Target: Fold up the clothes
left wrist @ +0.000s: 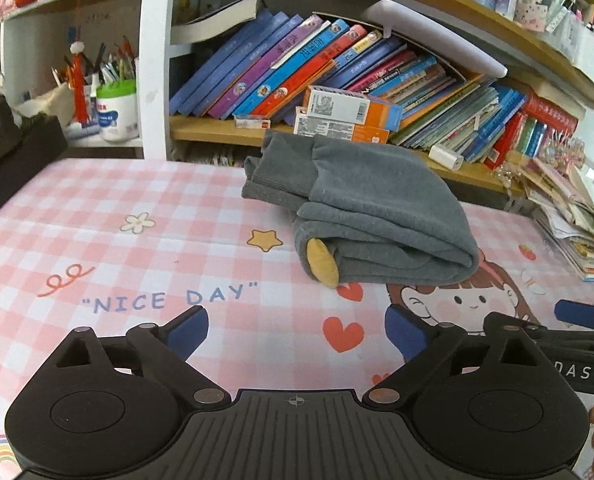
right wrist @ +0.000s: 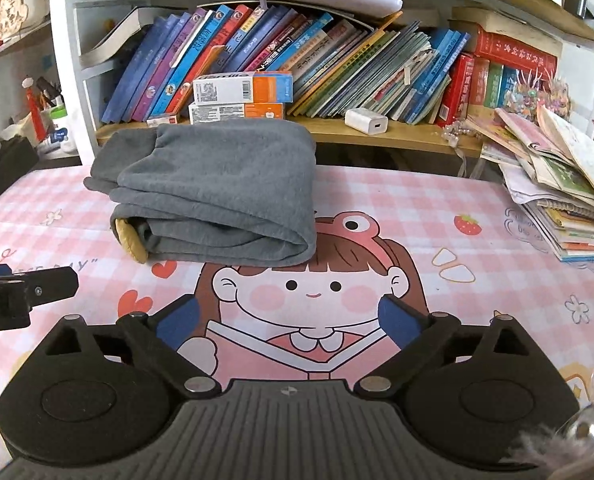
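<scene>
Gray clothes (right wrist: 217,188) sit folded in a neat stack at the upper middle of the frame, on the pink table cover (right wrist: 457,216). The folding looks done. Left gripper (left wrist: 297,332) and right gripper (right wrist: 289,320) are wide open and hold nothing.

— Behind the pink checked tablecloth (right wrist: 437,208)?
— Wooden bookshelf (right wrist: 397,133) of leaning books (right wrist: 337,68), white upright (left wrist: 155,60) at its left.
— Right of the shelf?
— Stacked magazines (right wrist: 565,200); daylight.
</scene>
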The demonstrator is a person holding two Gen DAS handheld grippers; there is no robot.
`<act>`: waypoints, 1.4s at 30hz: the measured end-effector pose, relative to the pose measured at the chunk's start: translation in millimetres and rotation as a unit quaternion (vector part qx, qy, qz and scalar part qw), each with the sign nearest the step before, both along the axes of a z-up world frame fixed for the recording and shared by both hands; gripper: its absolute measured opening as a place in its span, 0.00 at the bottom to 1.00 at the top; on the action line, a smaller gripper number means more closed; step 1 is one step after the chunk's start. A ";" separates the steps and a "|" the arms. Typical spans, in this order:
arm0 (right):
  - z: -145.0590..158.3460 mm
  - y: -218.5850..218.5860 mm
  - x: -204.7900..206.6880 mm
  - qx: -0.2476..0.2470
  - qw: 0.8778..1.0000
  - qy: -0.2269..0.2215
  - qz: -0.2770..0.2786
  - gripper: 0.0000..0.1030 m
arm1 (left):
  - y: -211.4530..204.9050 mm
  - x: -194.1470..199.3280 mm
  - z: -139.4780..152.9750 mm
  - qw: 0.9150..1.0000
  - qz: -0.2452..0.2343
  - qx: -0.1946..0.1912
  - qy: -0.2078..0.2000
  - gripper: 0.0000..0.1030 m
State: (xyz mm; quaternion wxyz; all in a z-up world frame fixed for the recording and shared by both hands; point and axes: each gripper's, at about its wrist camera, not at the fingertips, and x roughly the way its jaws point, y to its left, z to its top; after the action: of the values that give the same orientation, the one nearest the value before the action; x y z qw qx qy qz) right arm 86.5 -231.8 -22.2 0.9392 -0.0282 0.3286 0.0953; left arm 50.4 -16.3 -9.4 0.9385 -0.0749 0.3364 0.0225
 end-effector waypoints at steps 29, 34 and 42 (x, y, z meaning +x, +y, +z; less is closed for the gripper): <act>-2.7 2.0 -2.7 -0.010 1.000 0.003 -0.006 0.96 | -1.5 -5.4 4.4 1.000 -0.005 0.018 -0.015 1.00; -3.1 2.1 -2.7 -0.010 1.000 0.004 -0.005 0.96 | -0.7 -4.9 3.5 1.000 0.001 0.013 -0.010 1.00; -3.8 3.3 -2.9 -0.011 1.000 0.005 -0.001 0.96 | -2.7 -5.2 3.7 1.000 -0.005 0.018 -0.011 1.00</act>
State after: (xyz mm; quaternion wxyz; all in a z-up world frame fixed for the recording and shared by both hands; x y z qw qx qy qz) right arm 83.6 -228.5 -26.1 0.9374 -0.0376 0.3342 0.0906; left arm 45.2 -19.0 -5.7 0.9433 -0.0566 0.3262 0.0232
